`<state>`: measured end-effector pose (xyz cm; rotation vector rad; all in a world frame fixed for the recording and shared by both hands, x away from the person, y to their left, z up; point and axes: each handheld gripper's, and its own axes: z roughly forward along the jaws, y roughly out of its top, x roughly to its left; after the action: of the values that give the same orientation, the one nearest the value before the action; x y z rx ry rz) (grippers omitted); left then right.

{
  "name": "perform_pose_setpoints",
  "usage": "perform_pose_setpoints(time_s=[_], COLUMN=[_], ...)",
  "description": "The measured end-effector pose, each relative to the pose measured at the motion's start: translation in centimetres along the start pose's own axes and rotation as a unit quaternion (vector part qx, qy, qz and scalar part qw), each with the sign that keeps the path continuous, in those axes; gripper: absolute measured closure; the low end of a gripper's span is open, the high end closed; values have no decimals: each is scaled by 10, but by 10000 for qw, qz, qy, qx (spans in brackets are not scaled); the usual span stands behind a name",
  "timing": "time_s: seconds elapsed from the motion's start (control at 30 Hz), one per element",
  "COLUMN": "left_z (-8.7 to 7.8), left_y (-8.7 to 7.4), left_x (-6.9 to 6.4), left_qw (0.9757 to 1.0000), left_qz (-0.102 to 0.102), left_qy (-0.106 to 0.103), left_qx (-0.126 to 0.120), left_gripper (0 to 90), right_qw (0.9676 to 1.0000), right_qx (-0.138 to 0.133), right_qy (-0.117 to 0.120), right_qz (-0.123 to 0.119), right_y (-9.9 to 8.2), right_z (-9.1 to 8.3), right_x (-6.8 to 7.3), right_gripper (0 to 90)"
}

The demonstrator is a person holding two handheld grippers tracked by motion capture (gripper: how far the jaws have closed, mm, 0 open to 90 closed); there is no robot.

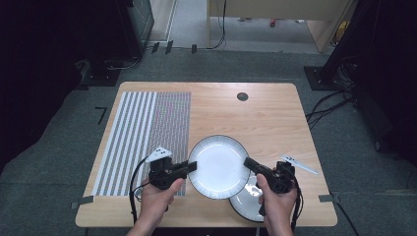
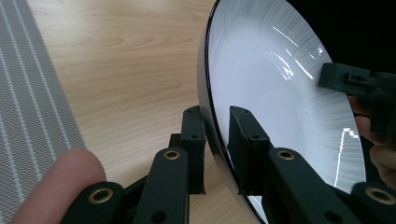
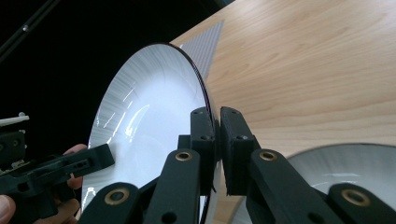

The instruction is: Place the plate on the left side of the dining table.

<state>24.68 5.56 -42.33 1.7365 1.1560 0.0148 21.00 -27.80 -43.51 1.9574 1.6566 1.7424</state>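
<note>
Above the wooden table (image 1: 275, 113), both grippers (image 1: 193, 166) (image 1: 247, 162) pinch the stiff, slippery, breakable plate (image 1: 219, 167) by opposite rims.

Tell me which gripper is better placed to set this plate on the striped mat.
Left, probably. The left gripper clamps the plate rim nearest the striped mat; the right gripper grips the far rim.

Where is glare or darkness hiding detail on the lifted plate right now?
High view: the plate face is washed out white. Left gripper view: bright streaks of reflection on the plate, black background behind it. Right gripper view: glare on the plate, darkness beyond its rim.
</note>
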Motion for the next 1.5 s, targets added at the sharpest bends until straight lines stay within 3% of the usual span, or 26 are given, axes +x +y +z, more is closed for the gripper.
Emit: perform_pose_setpoints(time_s=[0.63,1.03,1.5], left_z=[-50,-65,-85], left_y=[23,29,33], left_x=[48,67,97], left_qw=[9980,9970,9932], left_qz=[-371,-489,-795], left_qy=[305,415,547], left_qx=[-418,-428,-647], left_gripper=[787,790,804], right_qw=[9994,9989,9981], right_qx=[209,346,451], right_qy=[210,259,295], right_qz=[-181,-187,-284], right_y=[13,14,13], right_z=[64,90,122], right_x=[57,75,98], right_gripper=[851,851,852])
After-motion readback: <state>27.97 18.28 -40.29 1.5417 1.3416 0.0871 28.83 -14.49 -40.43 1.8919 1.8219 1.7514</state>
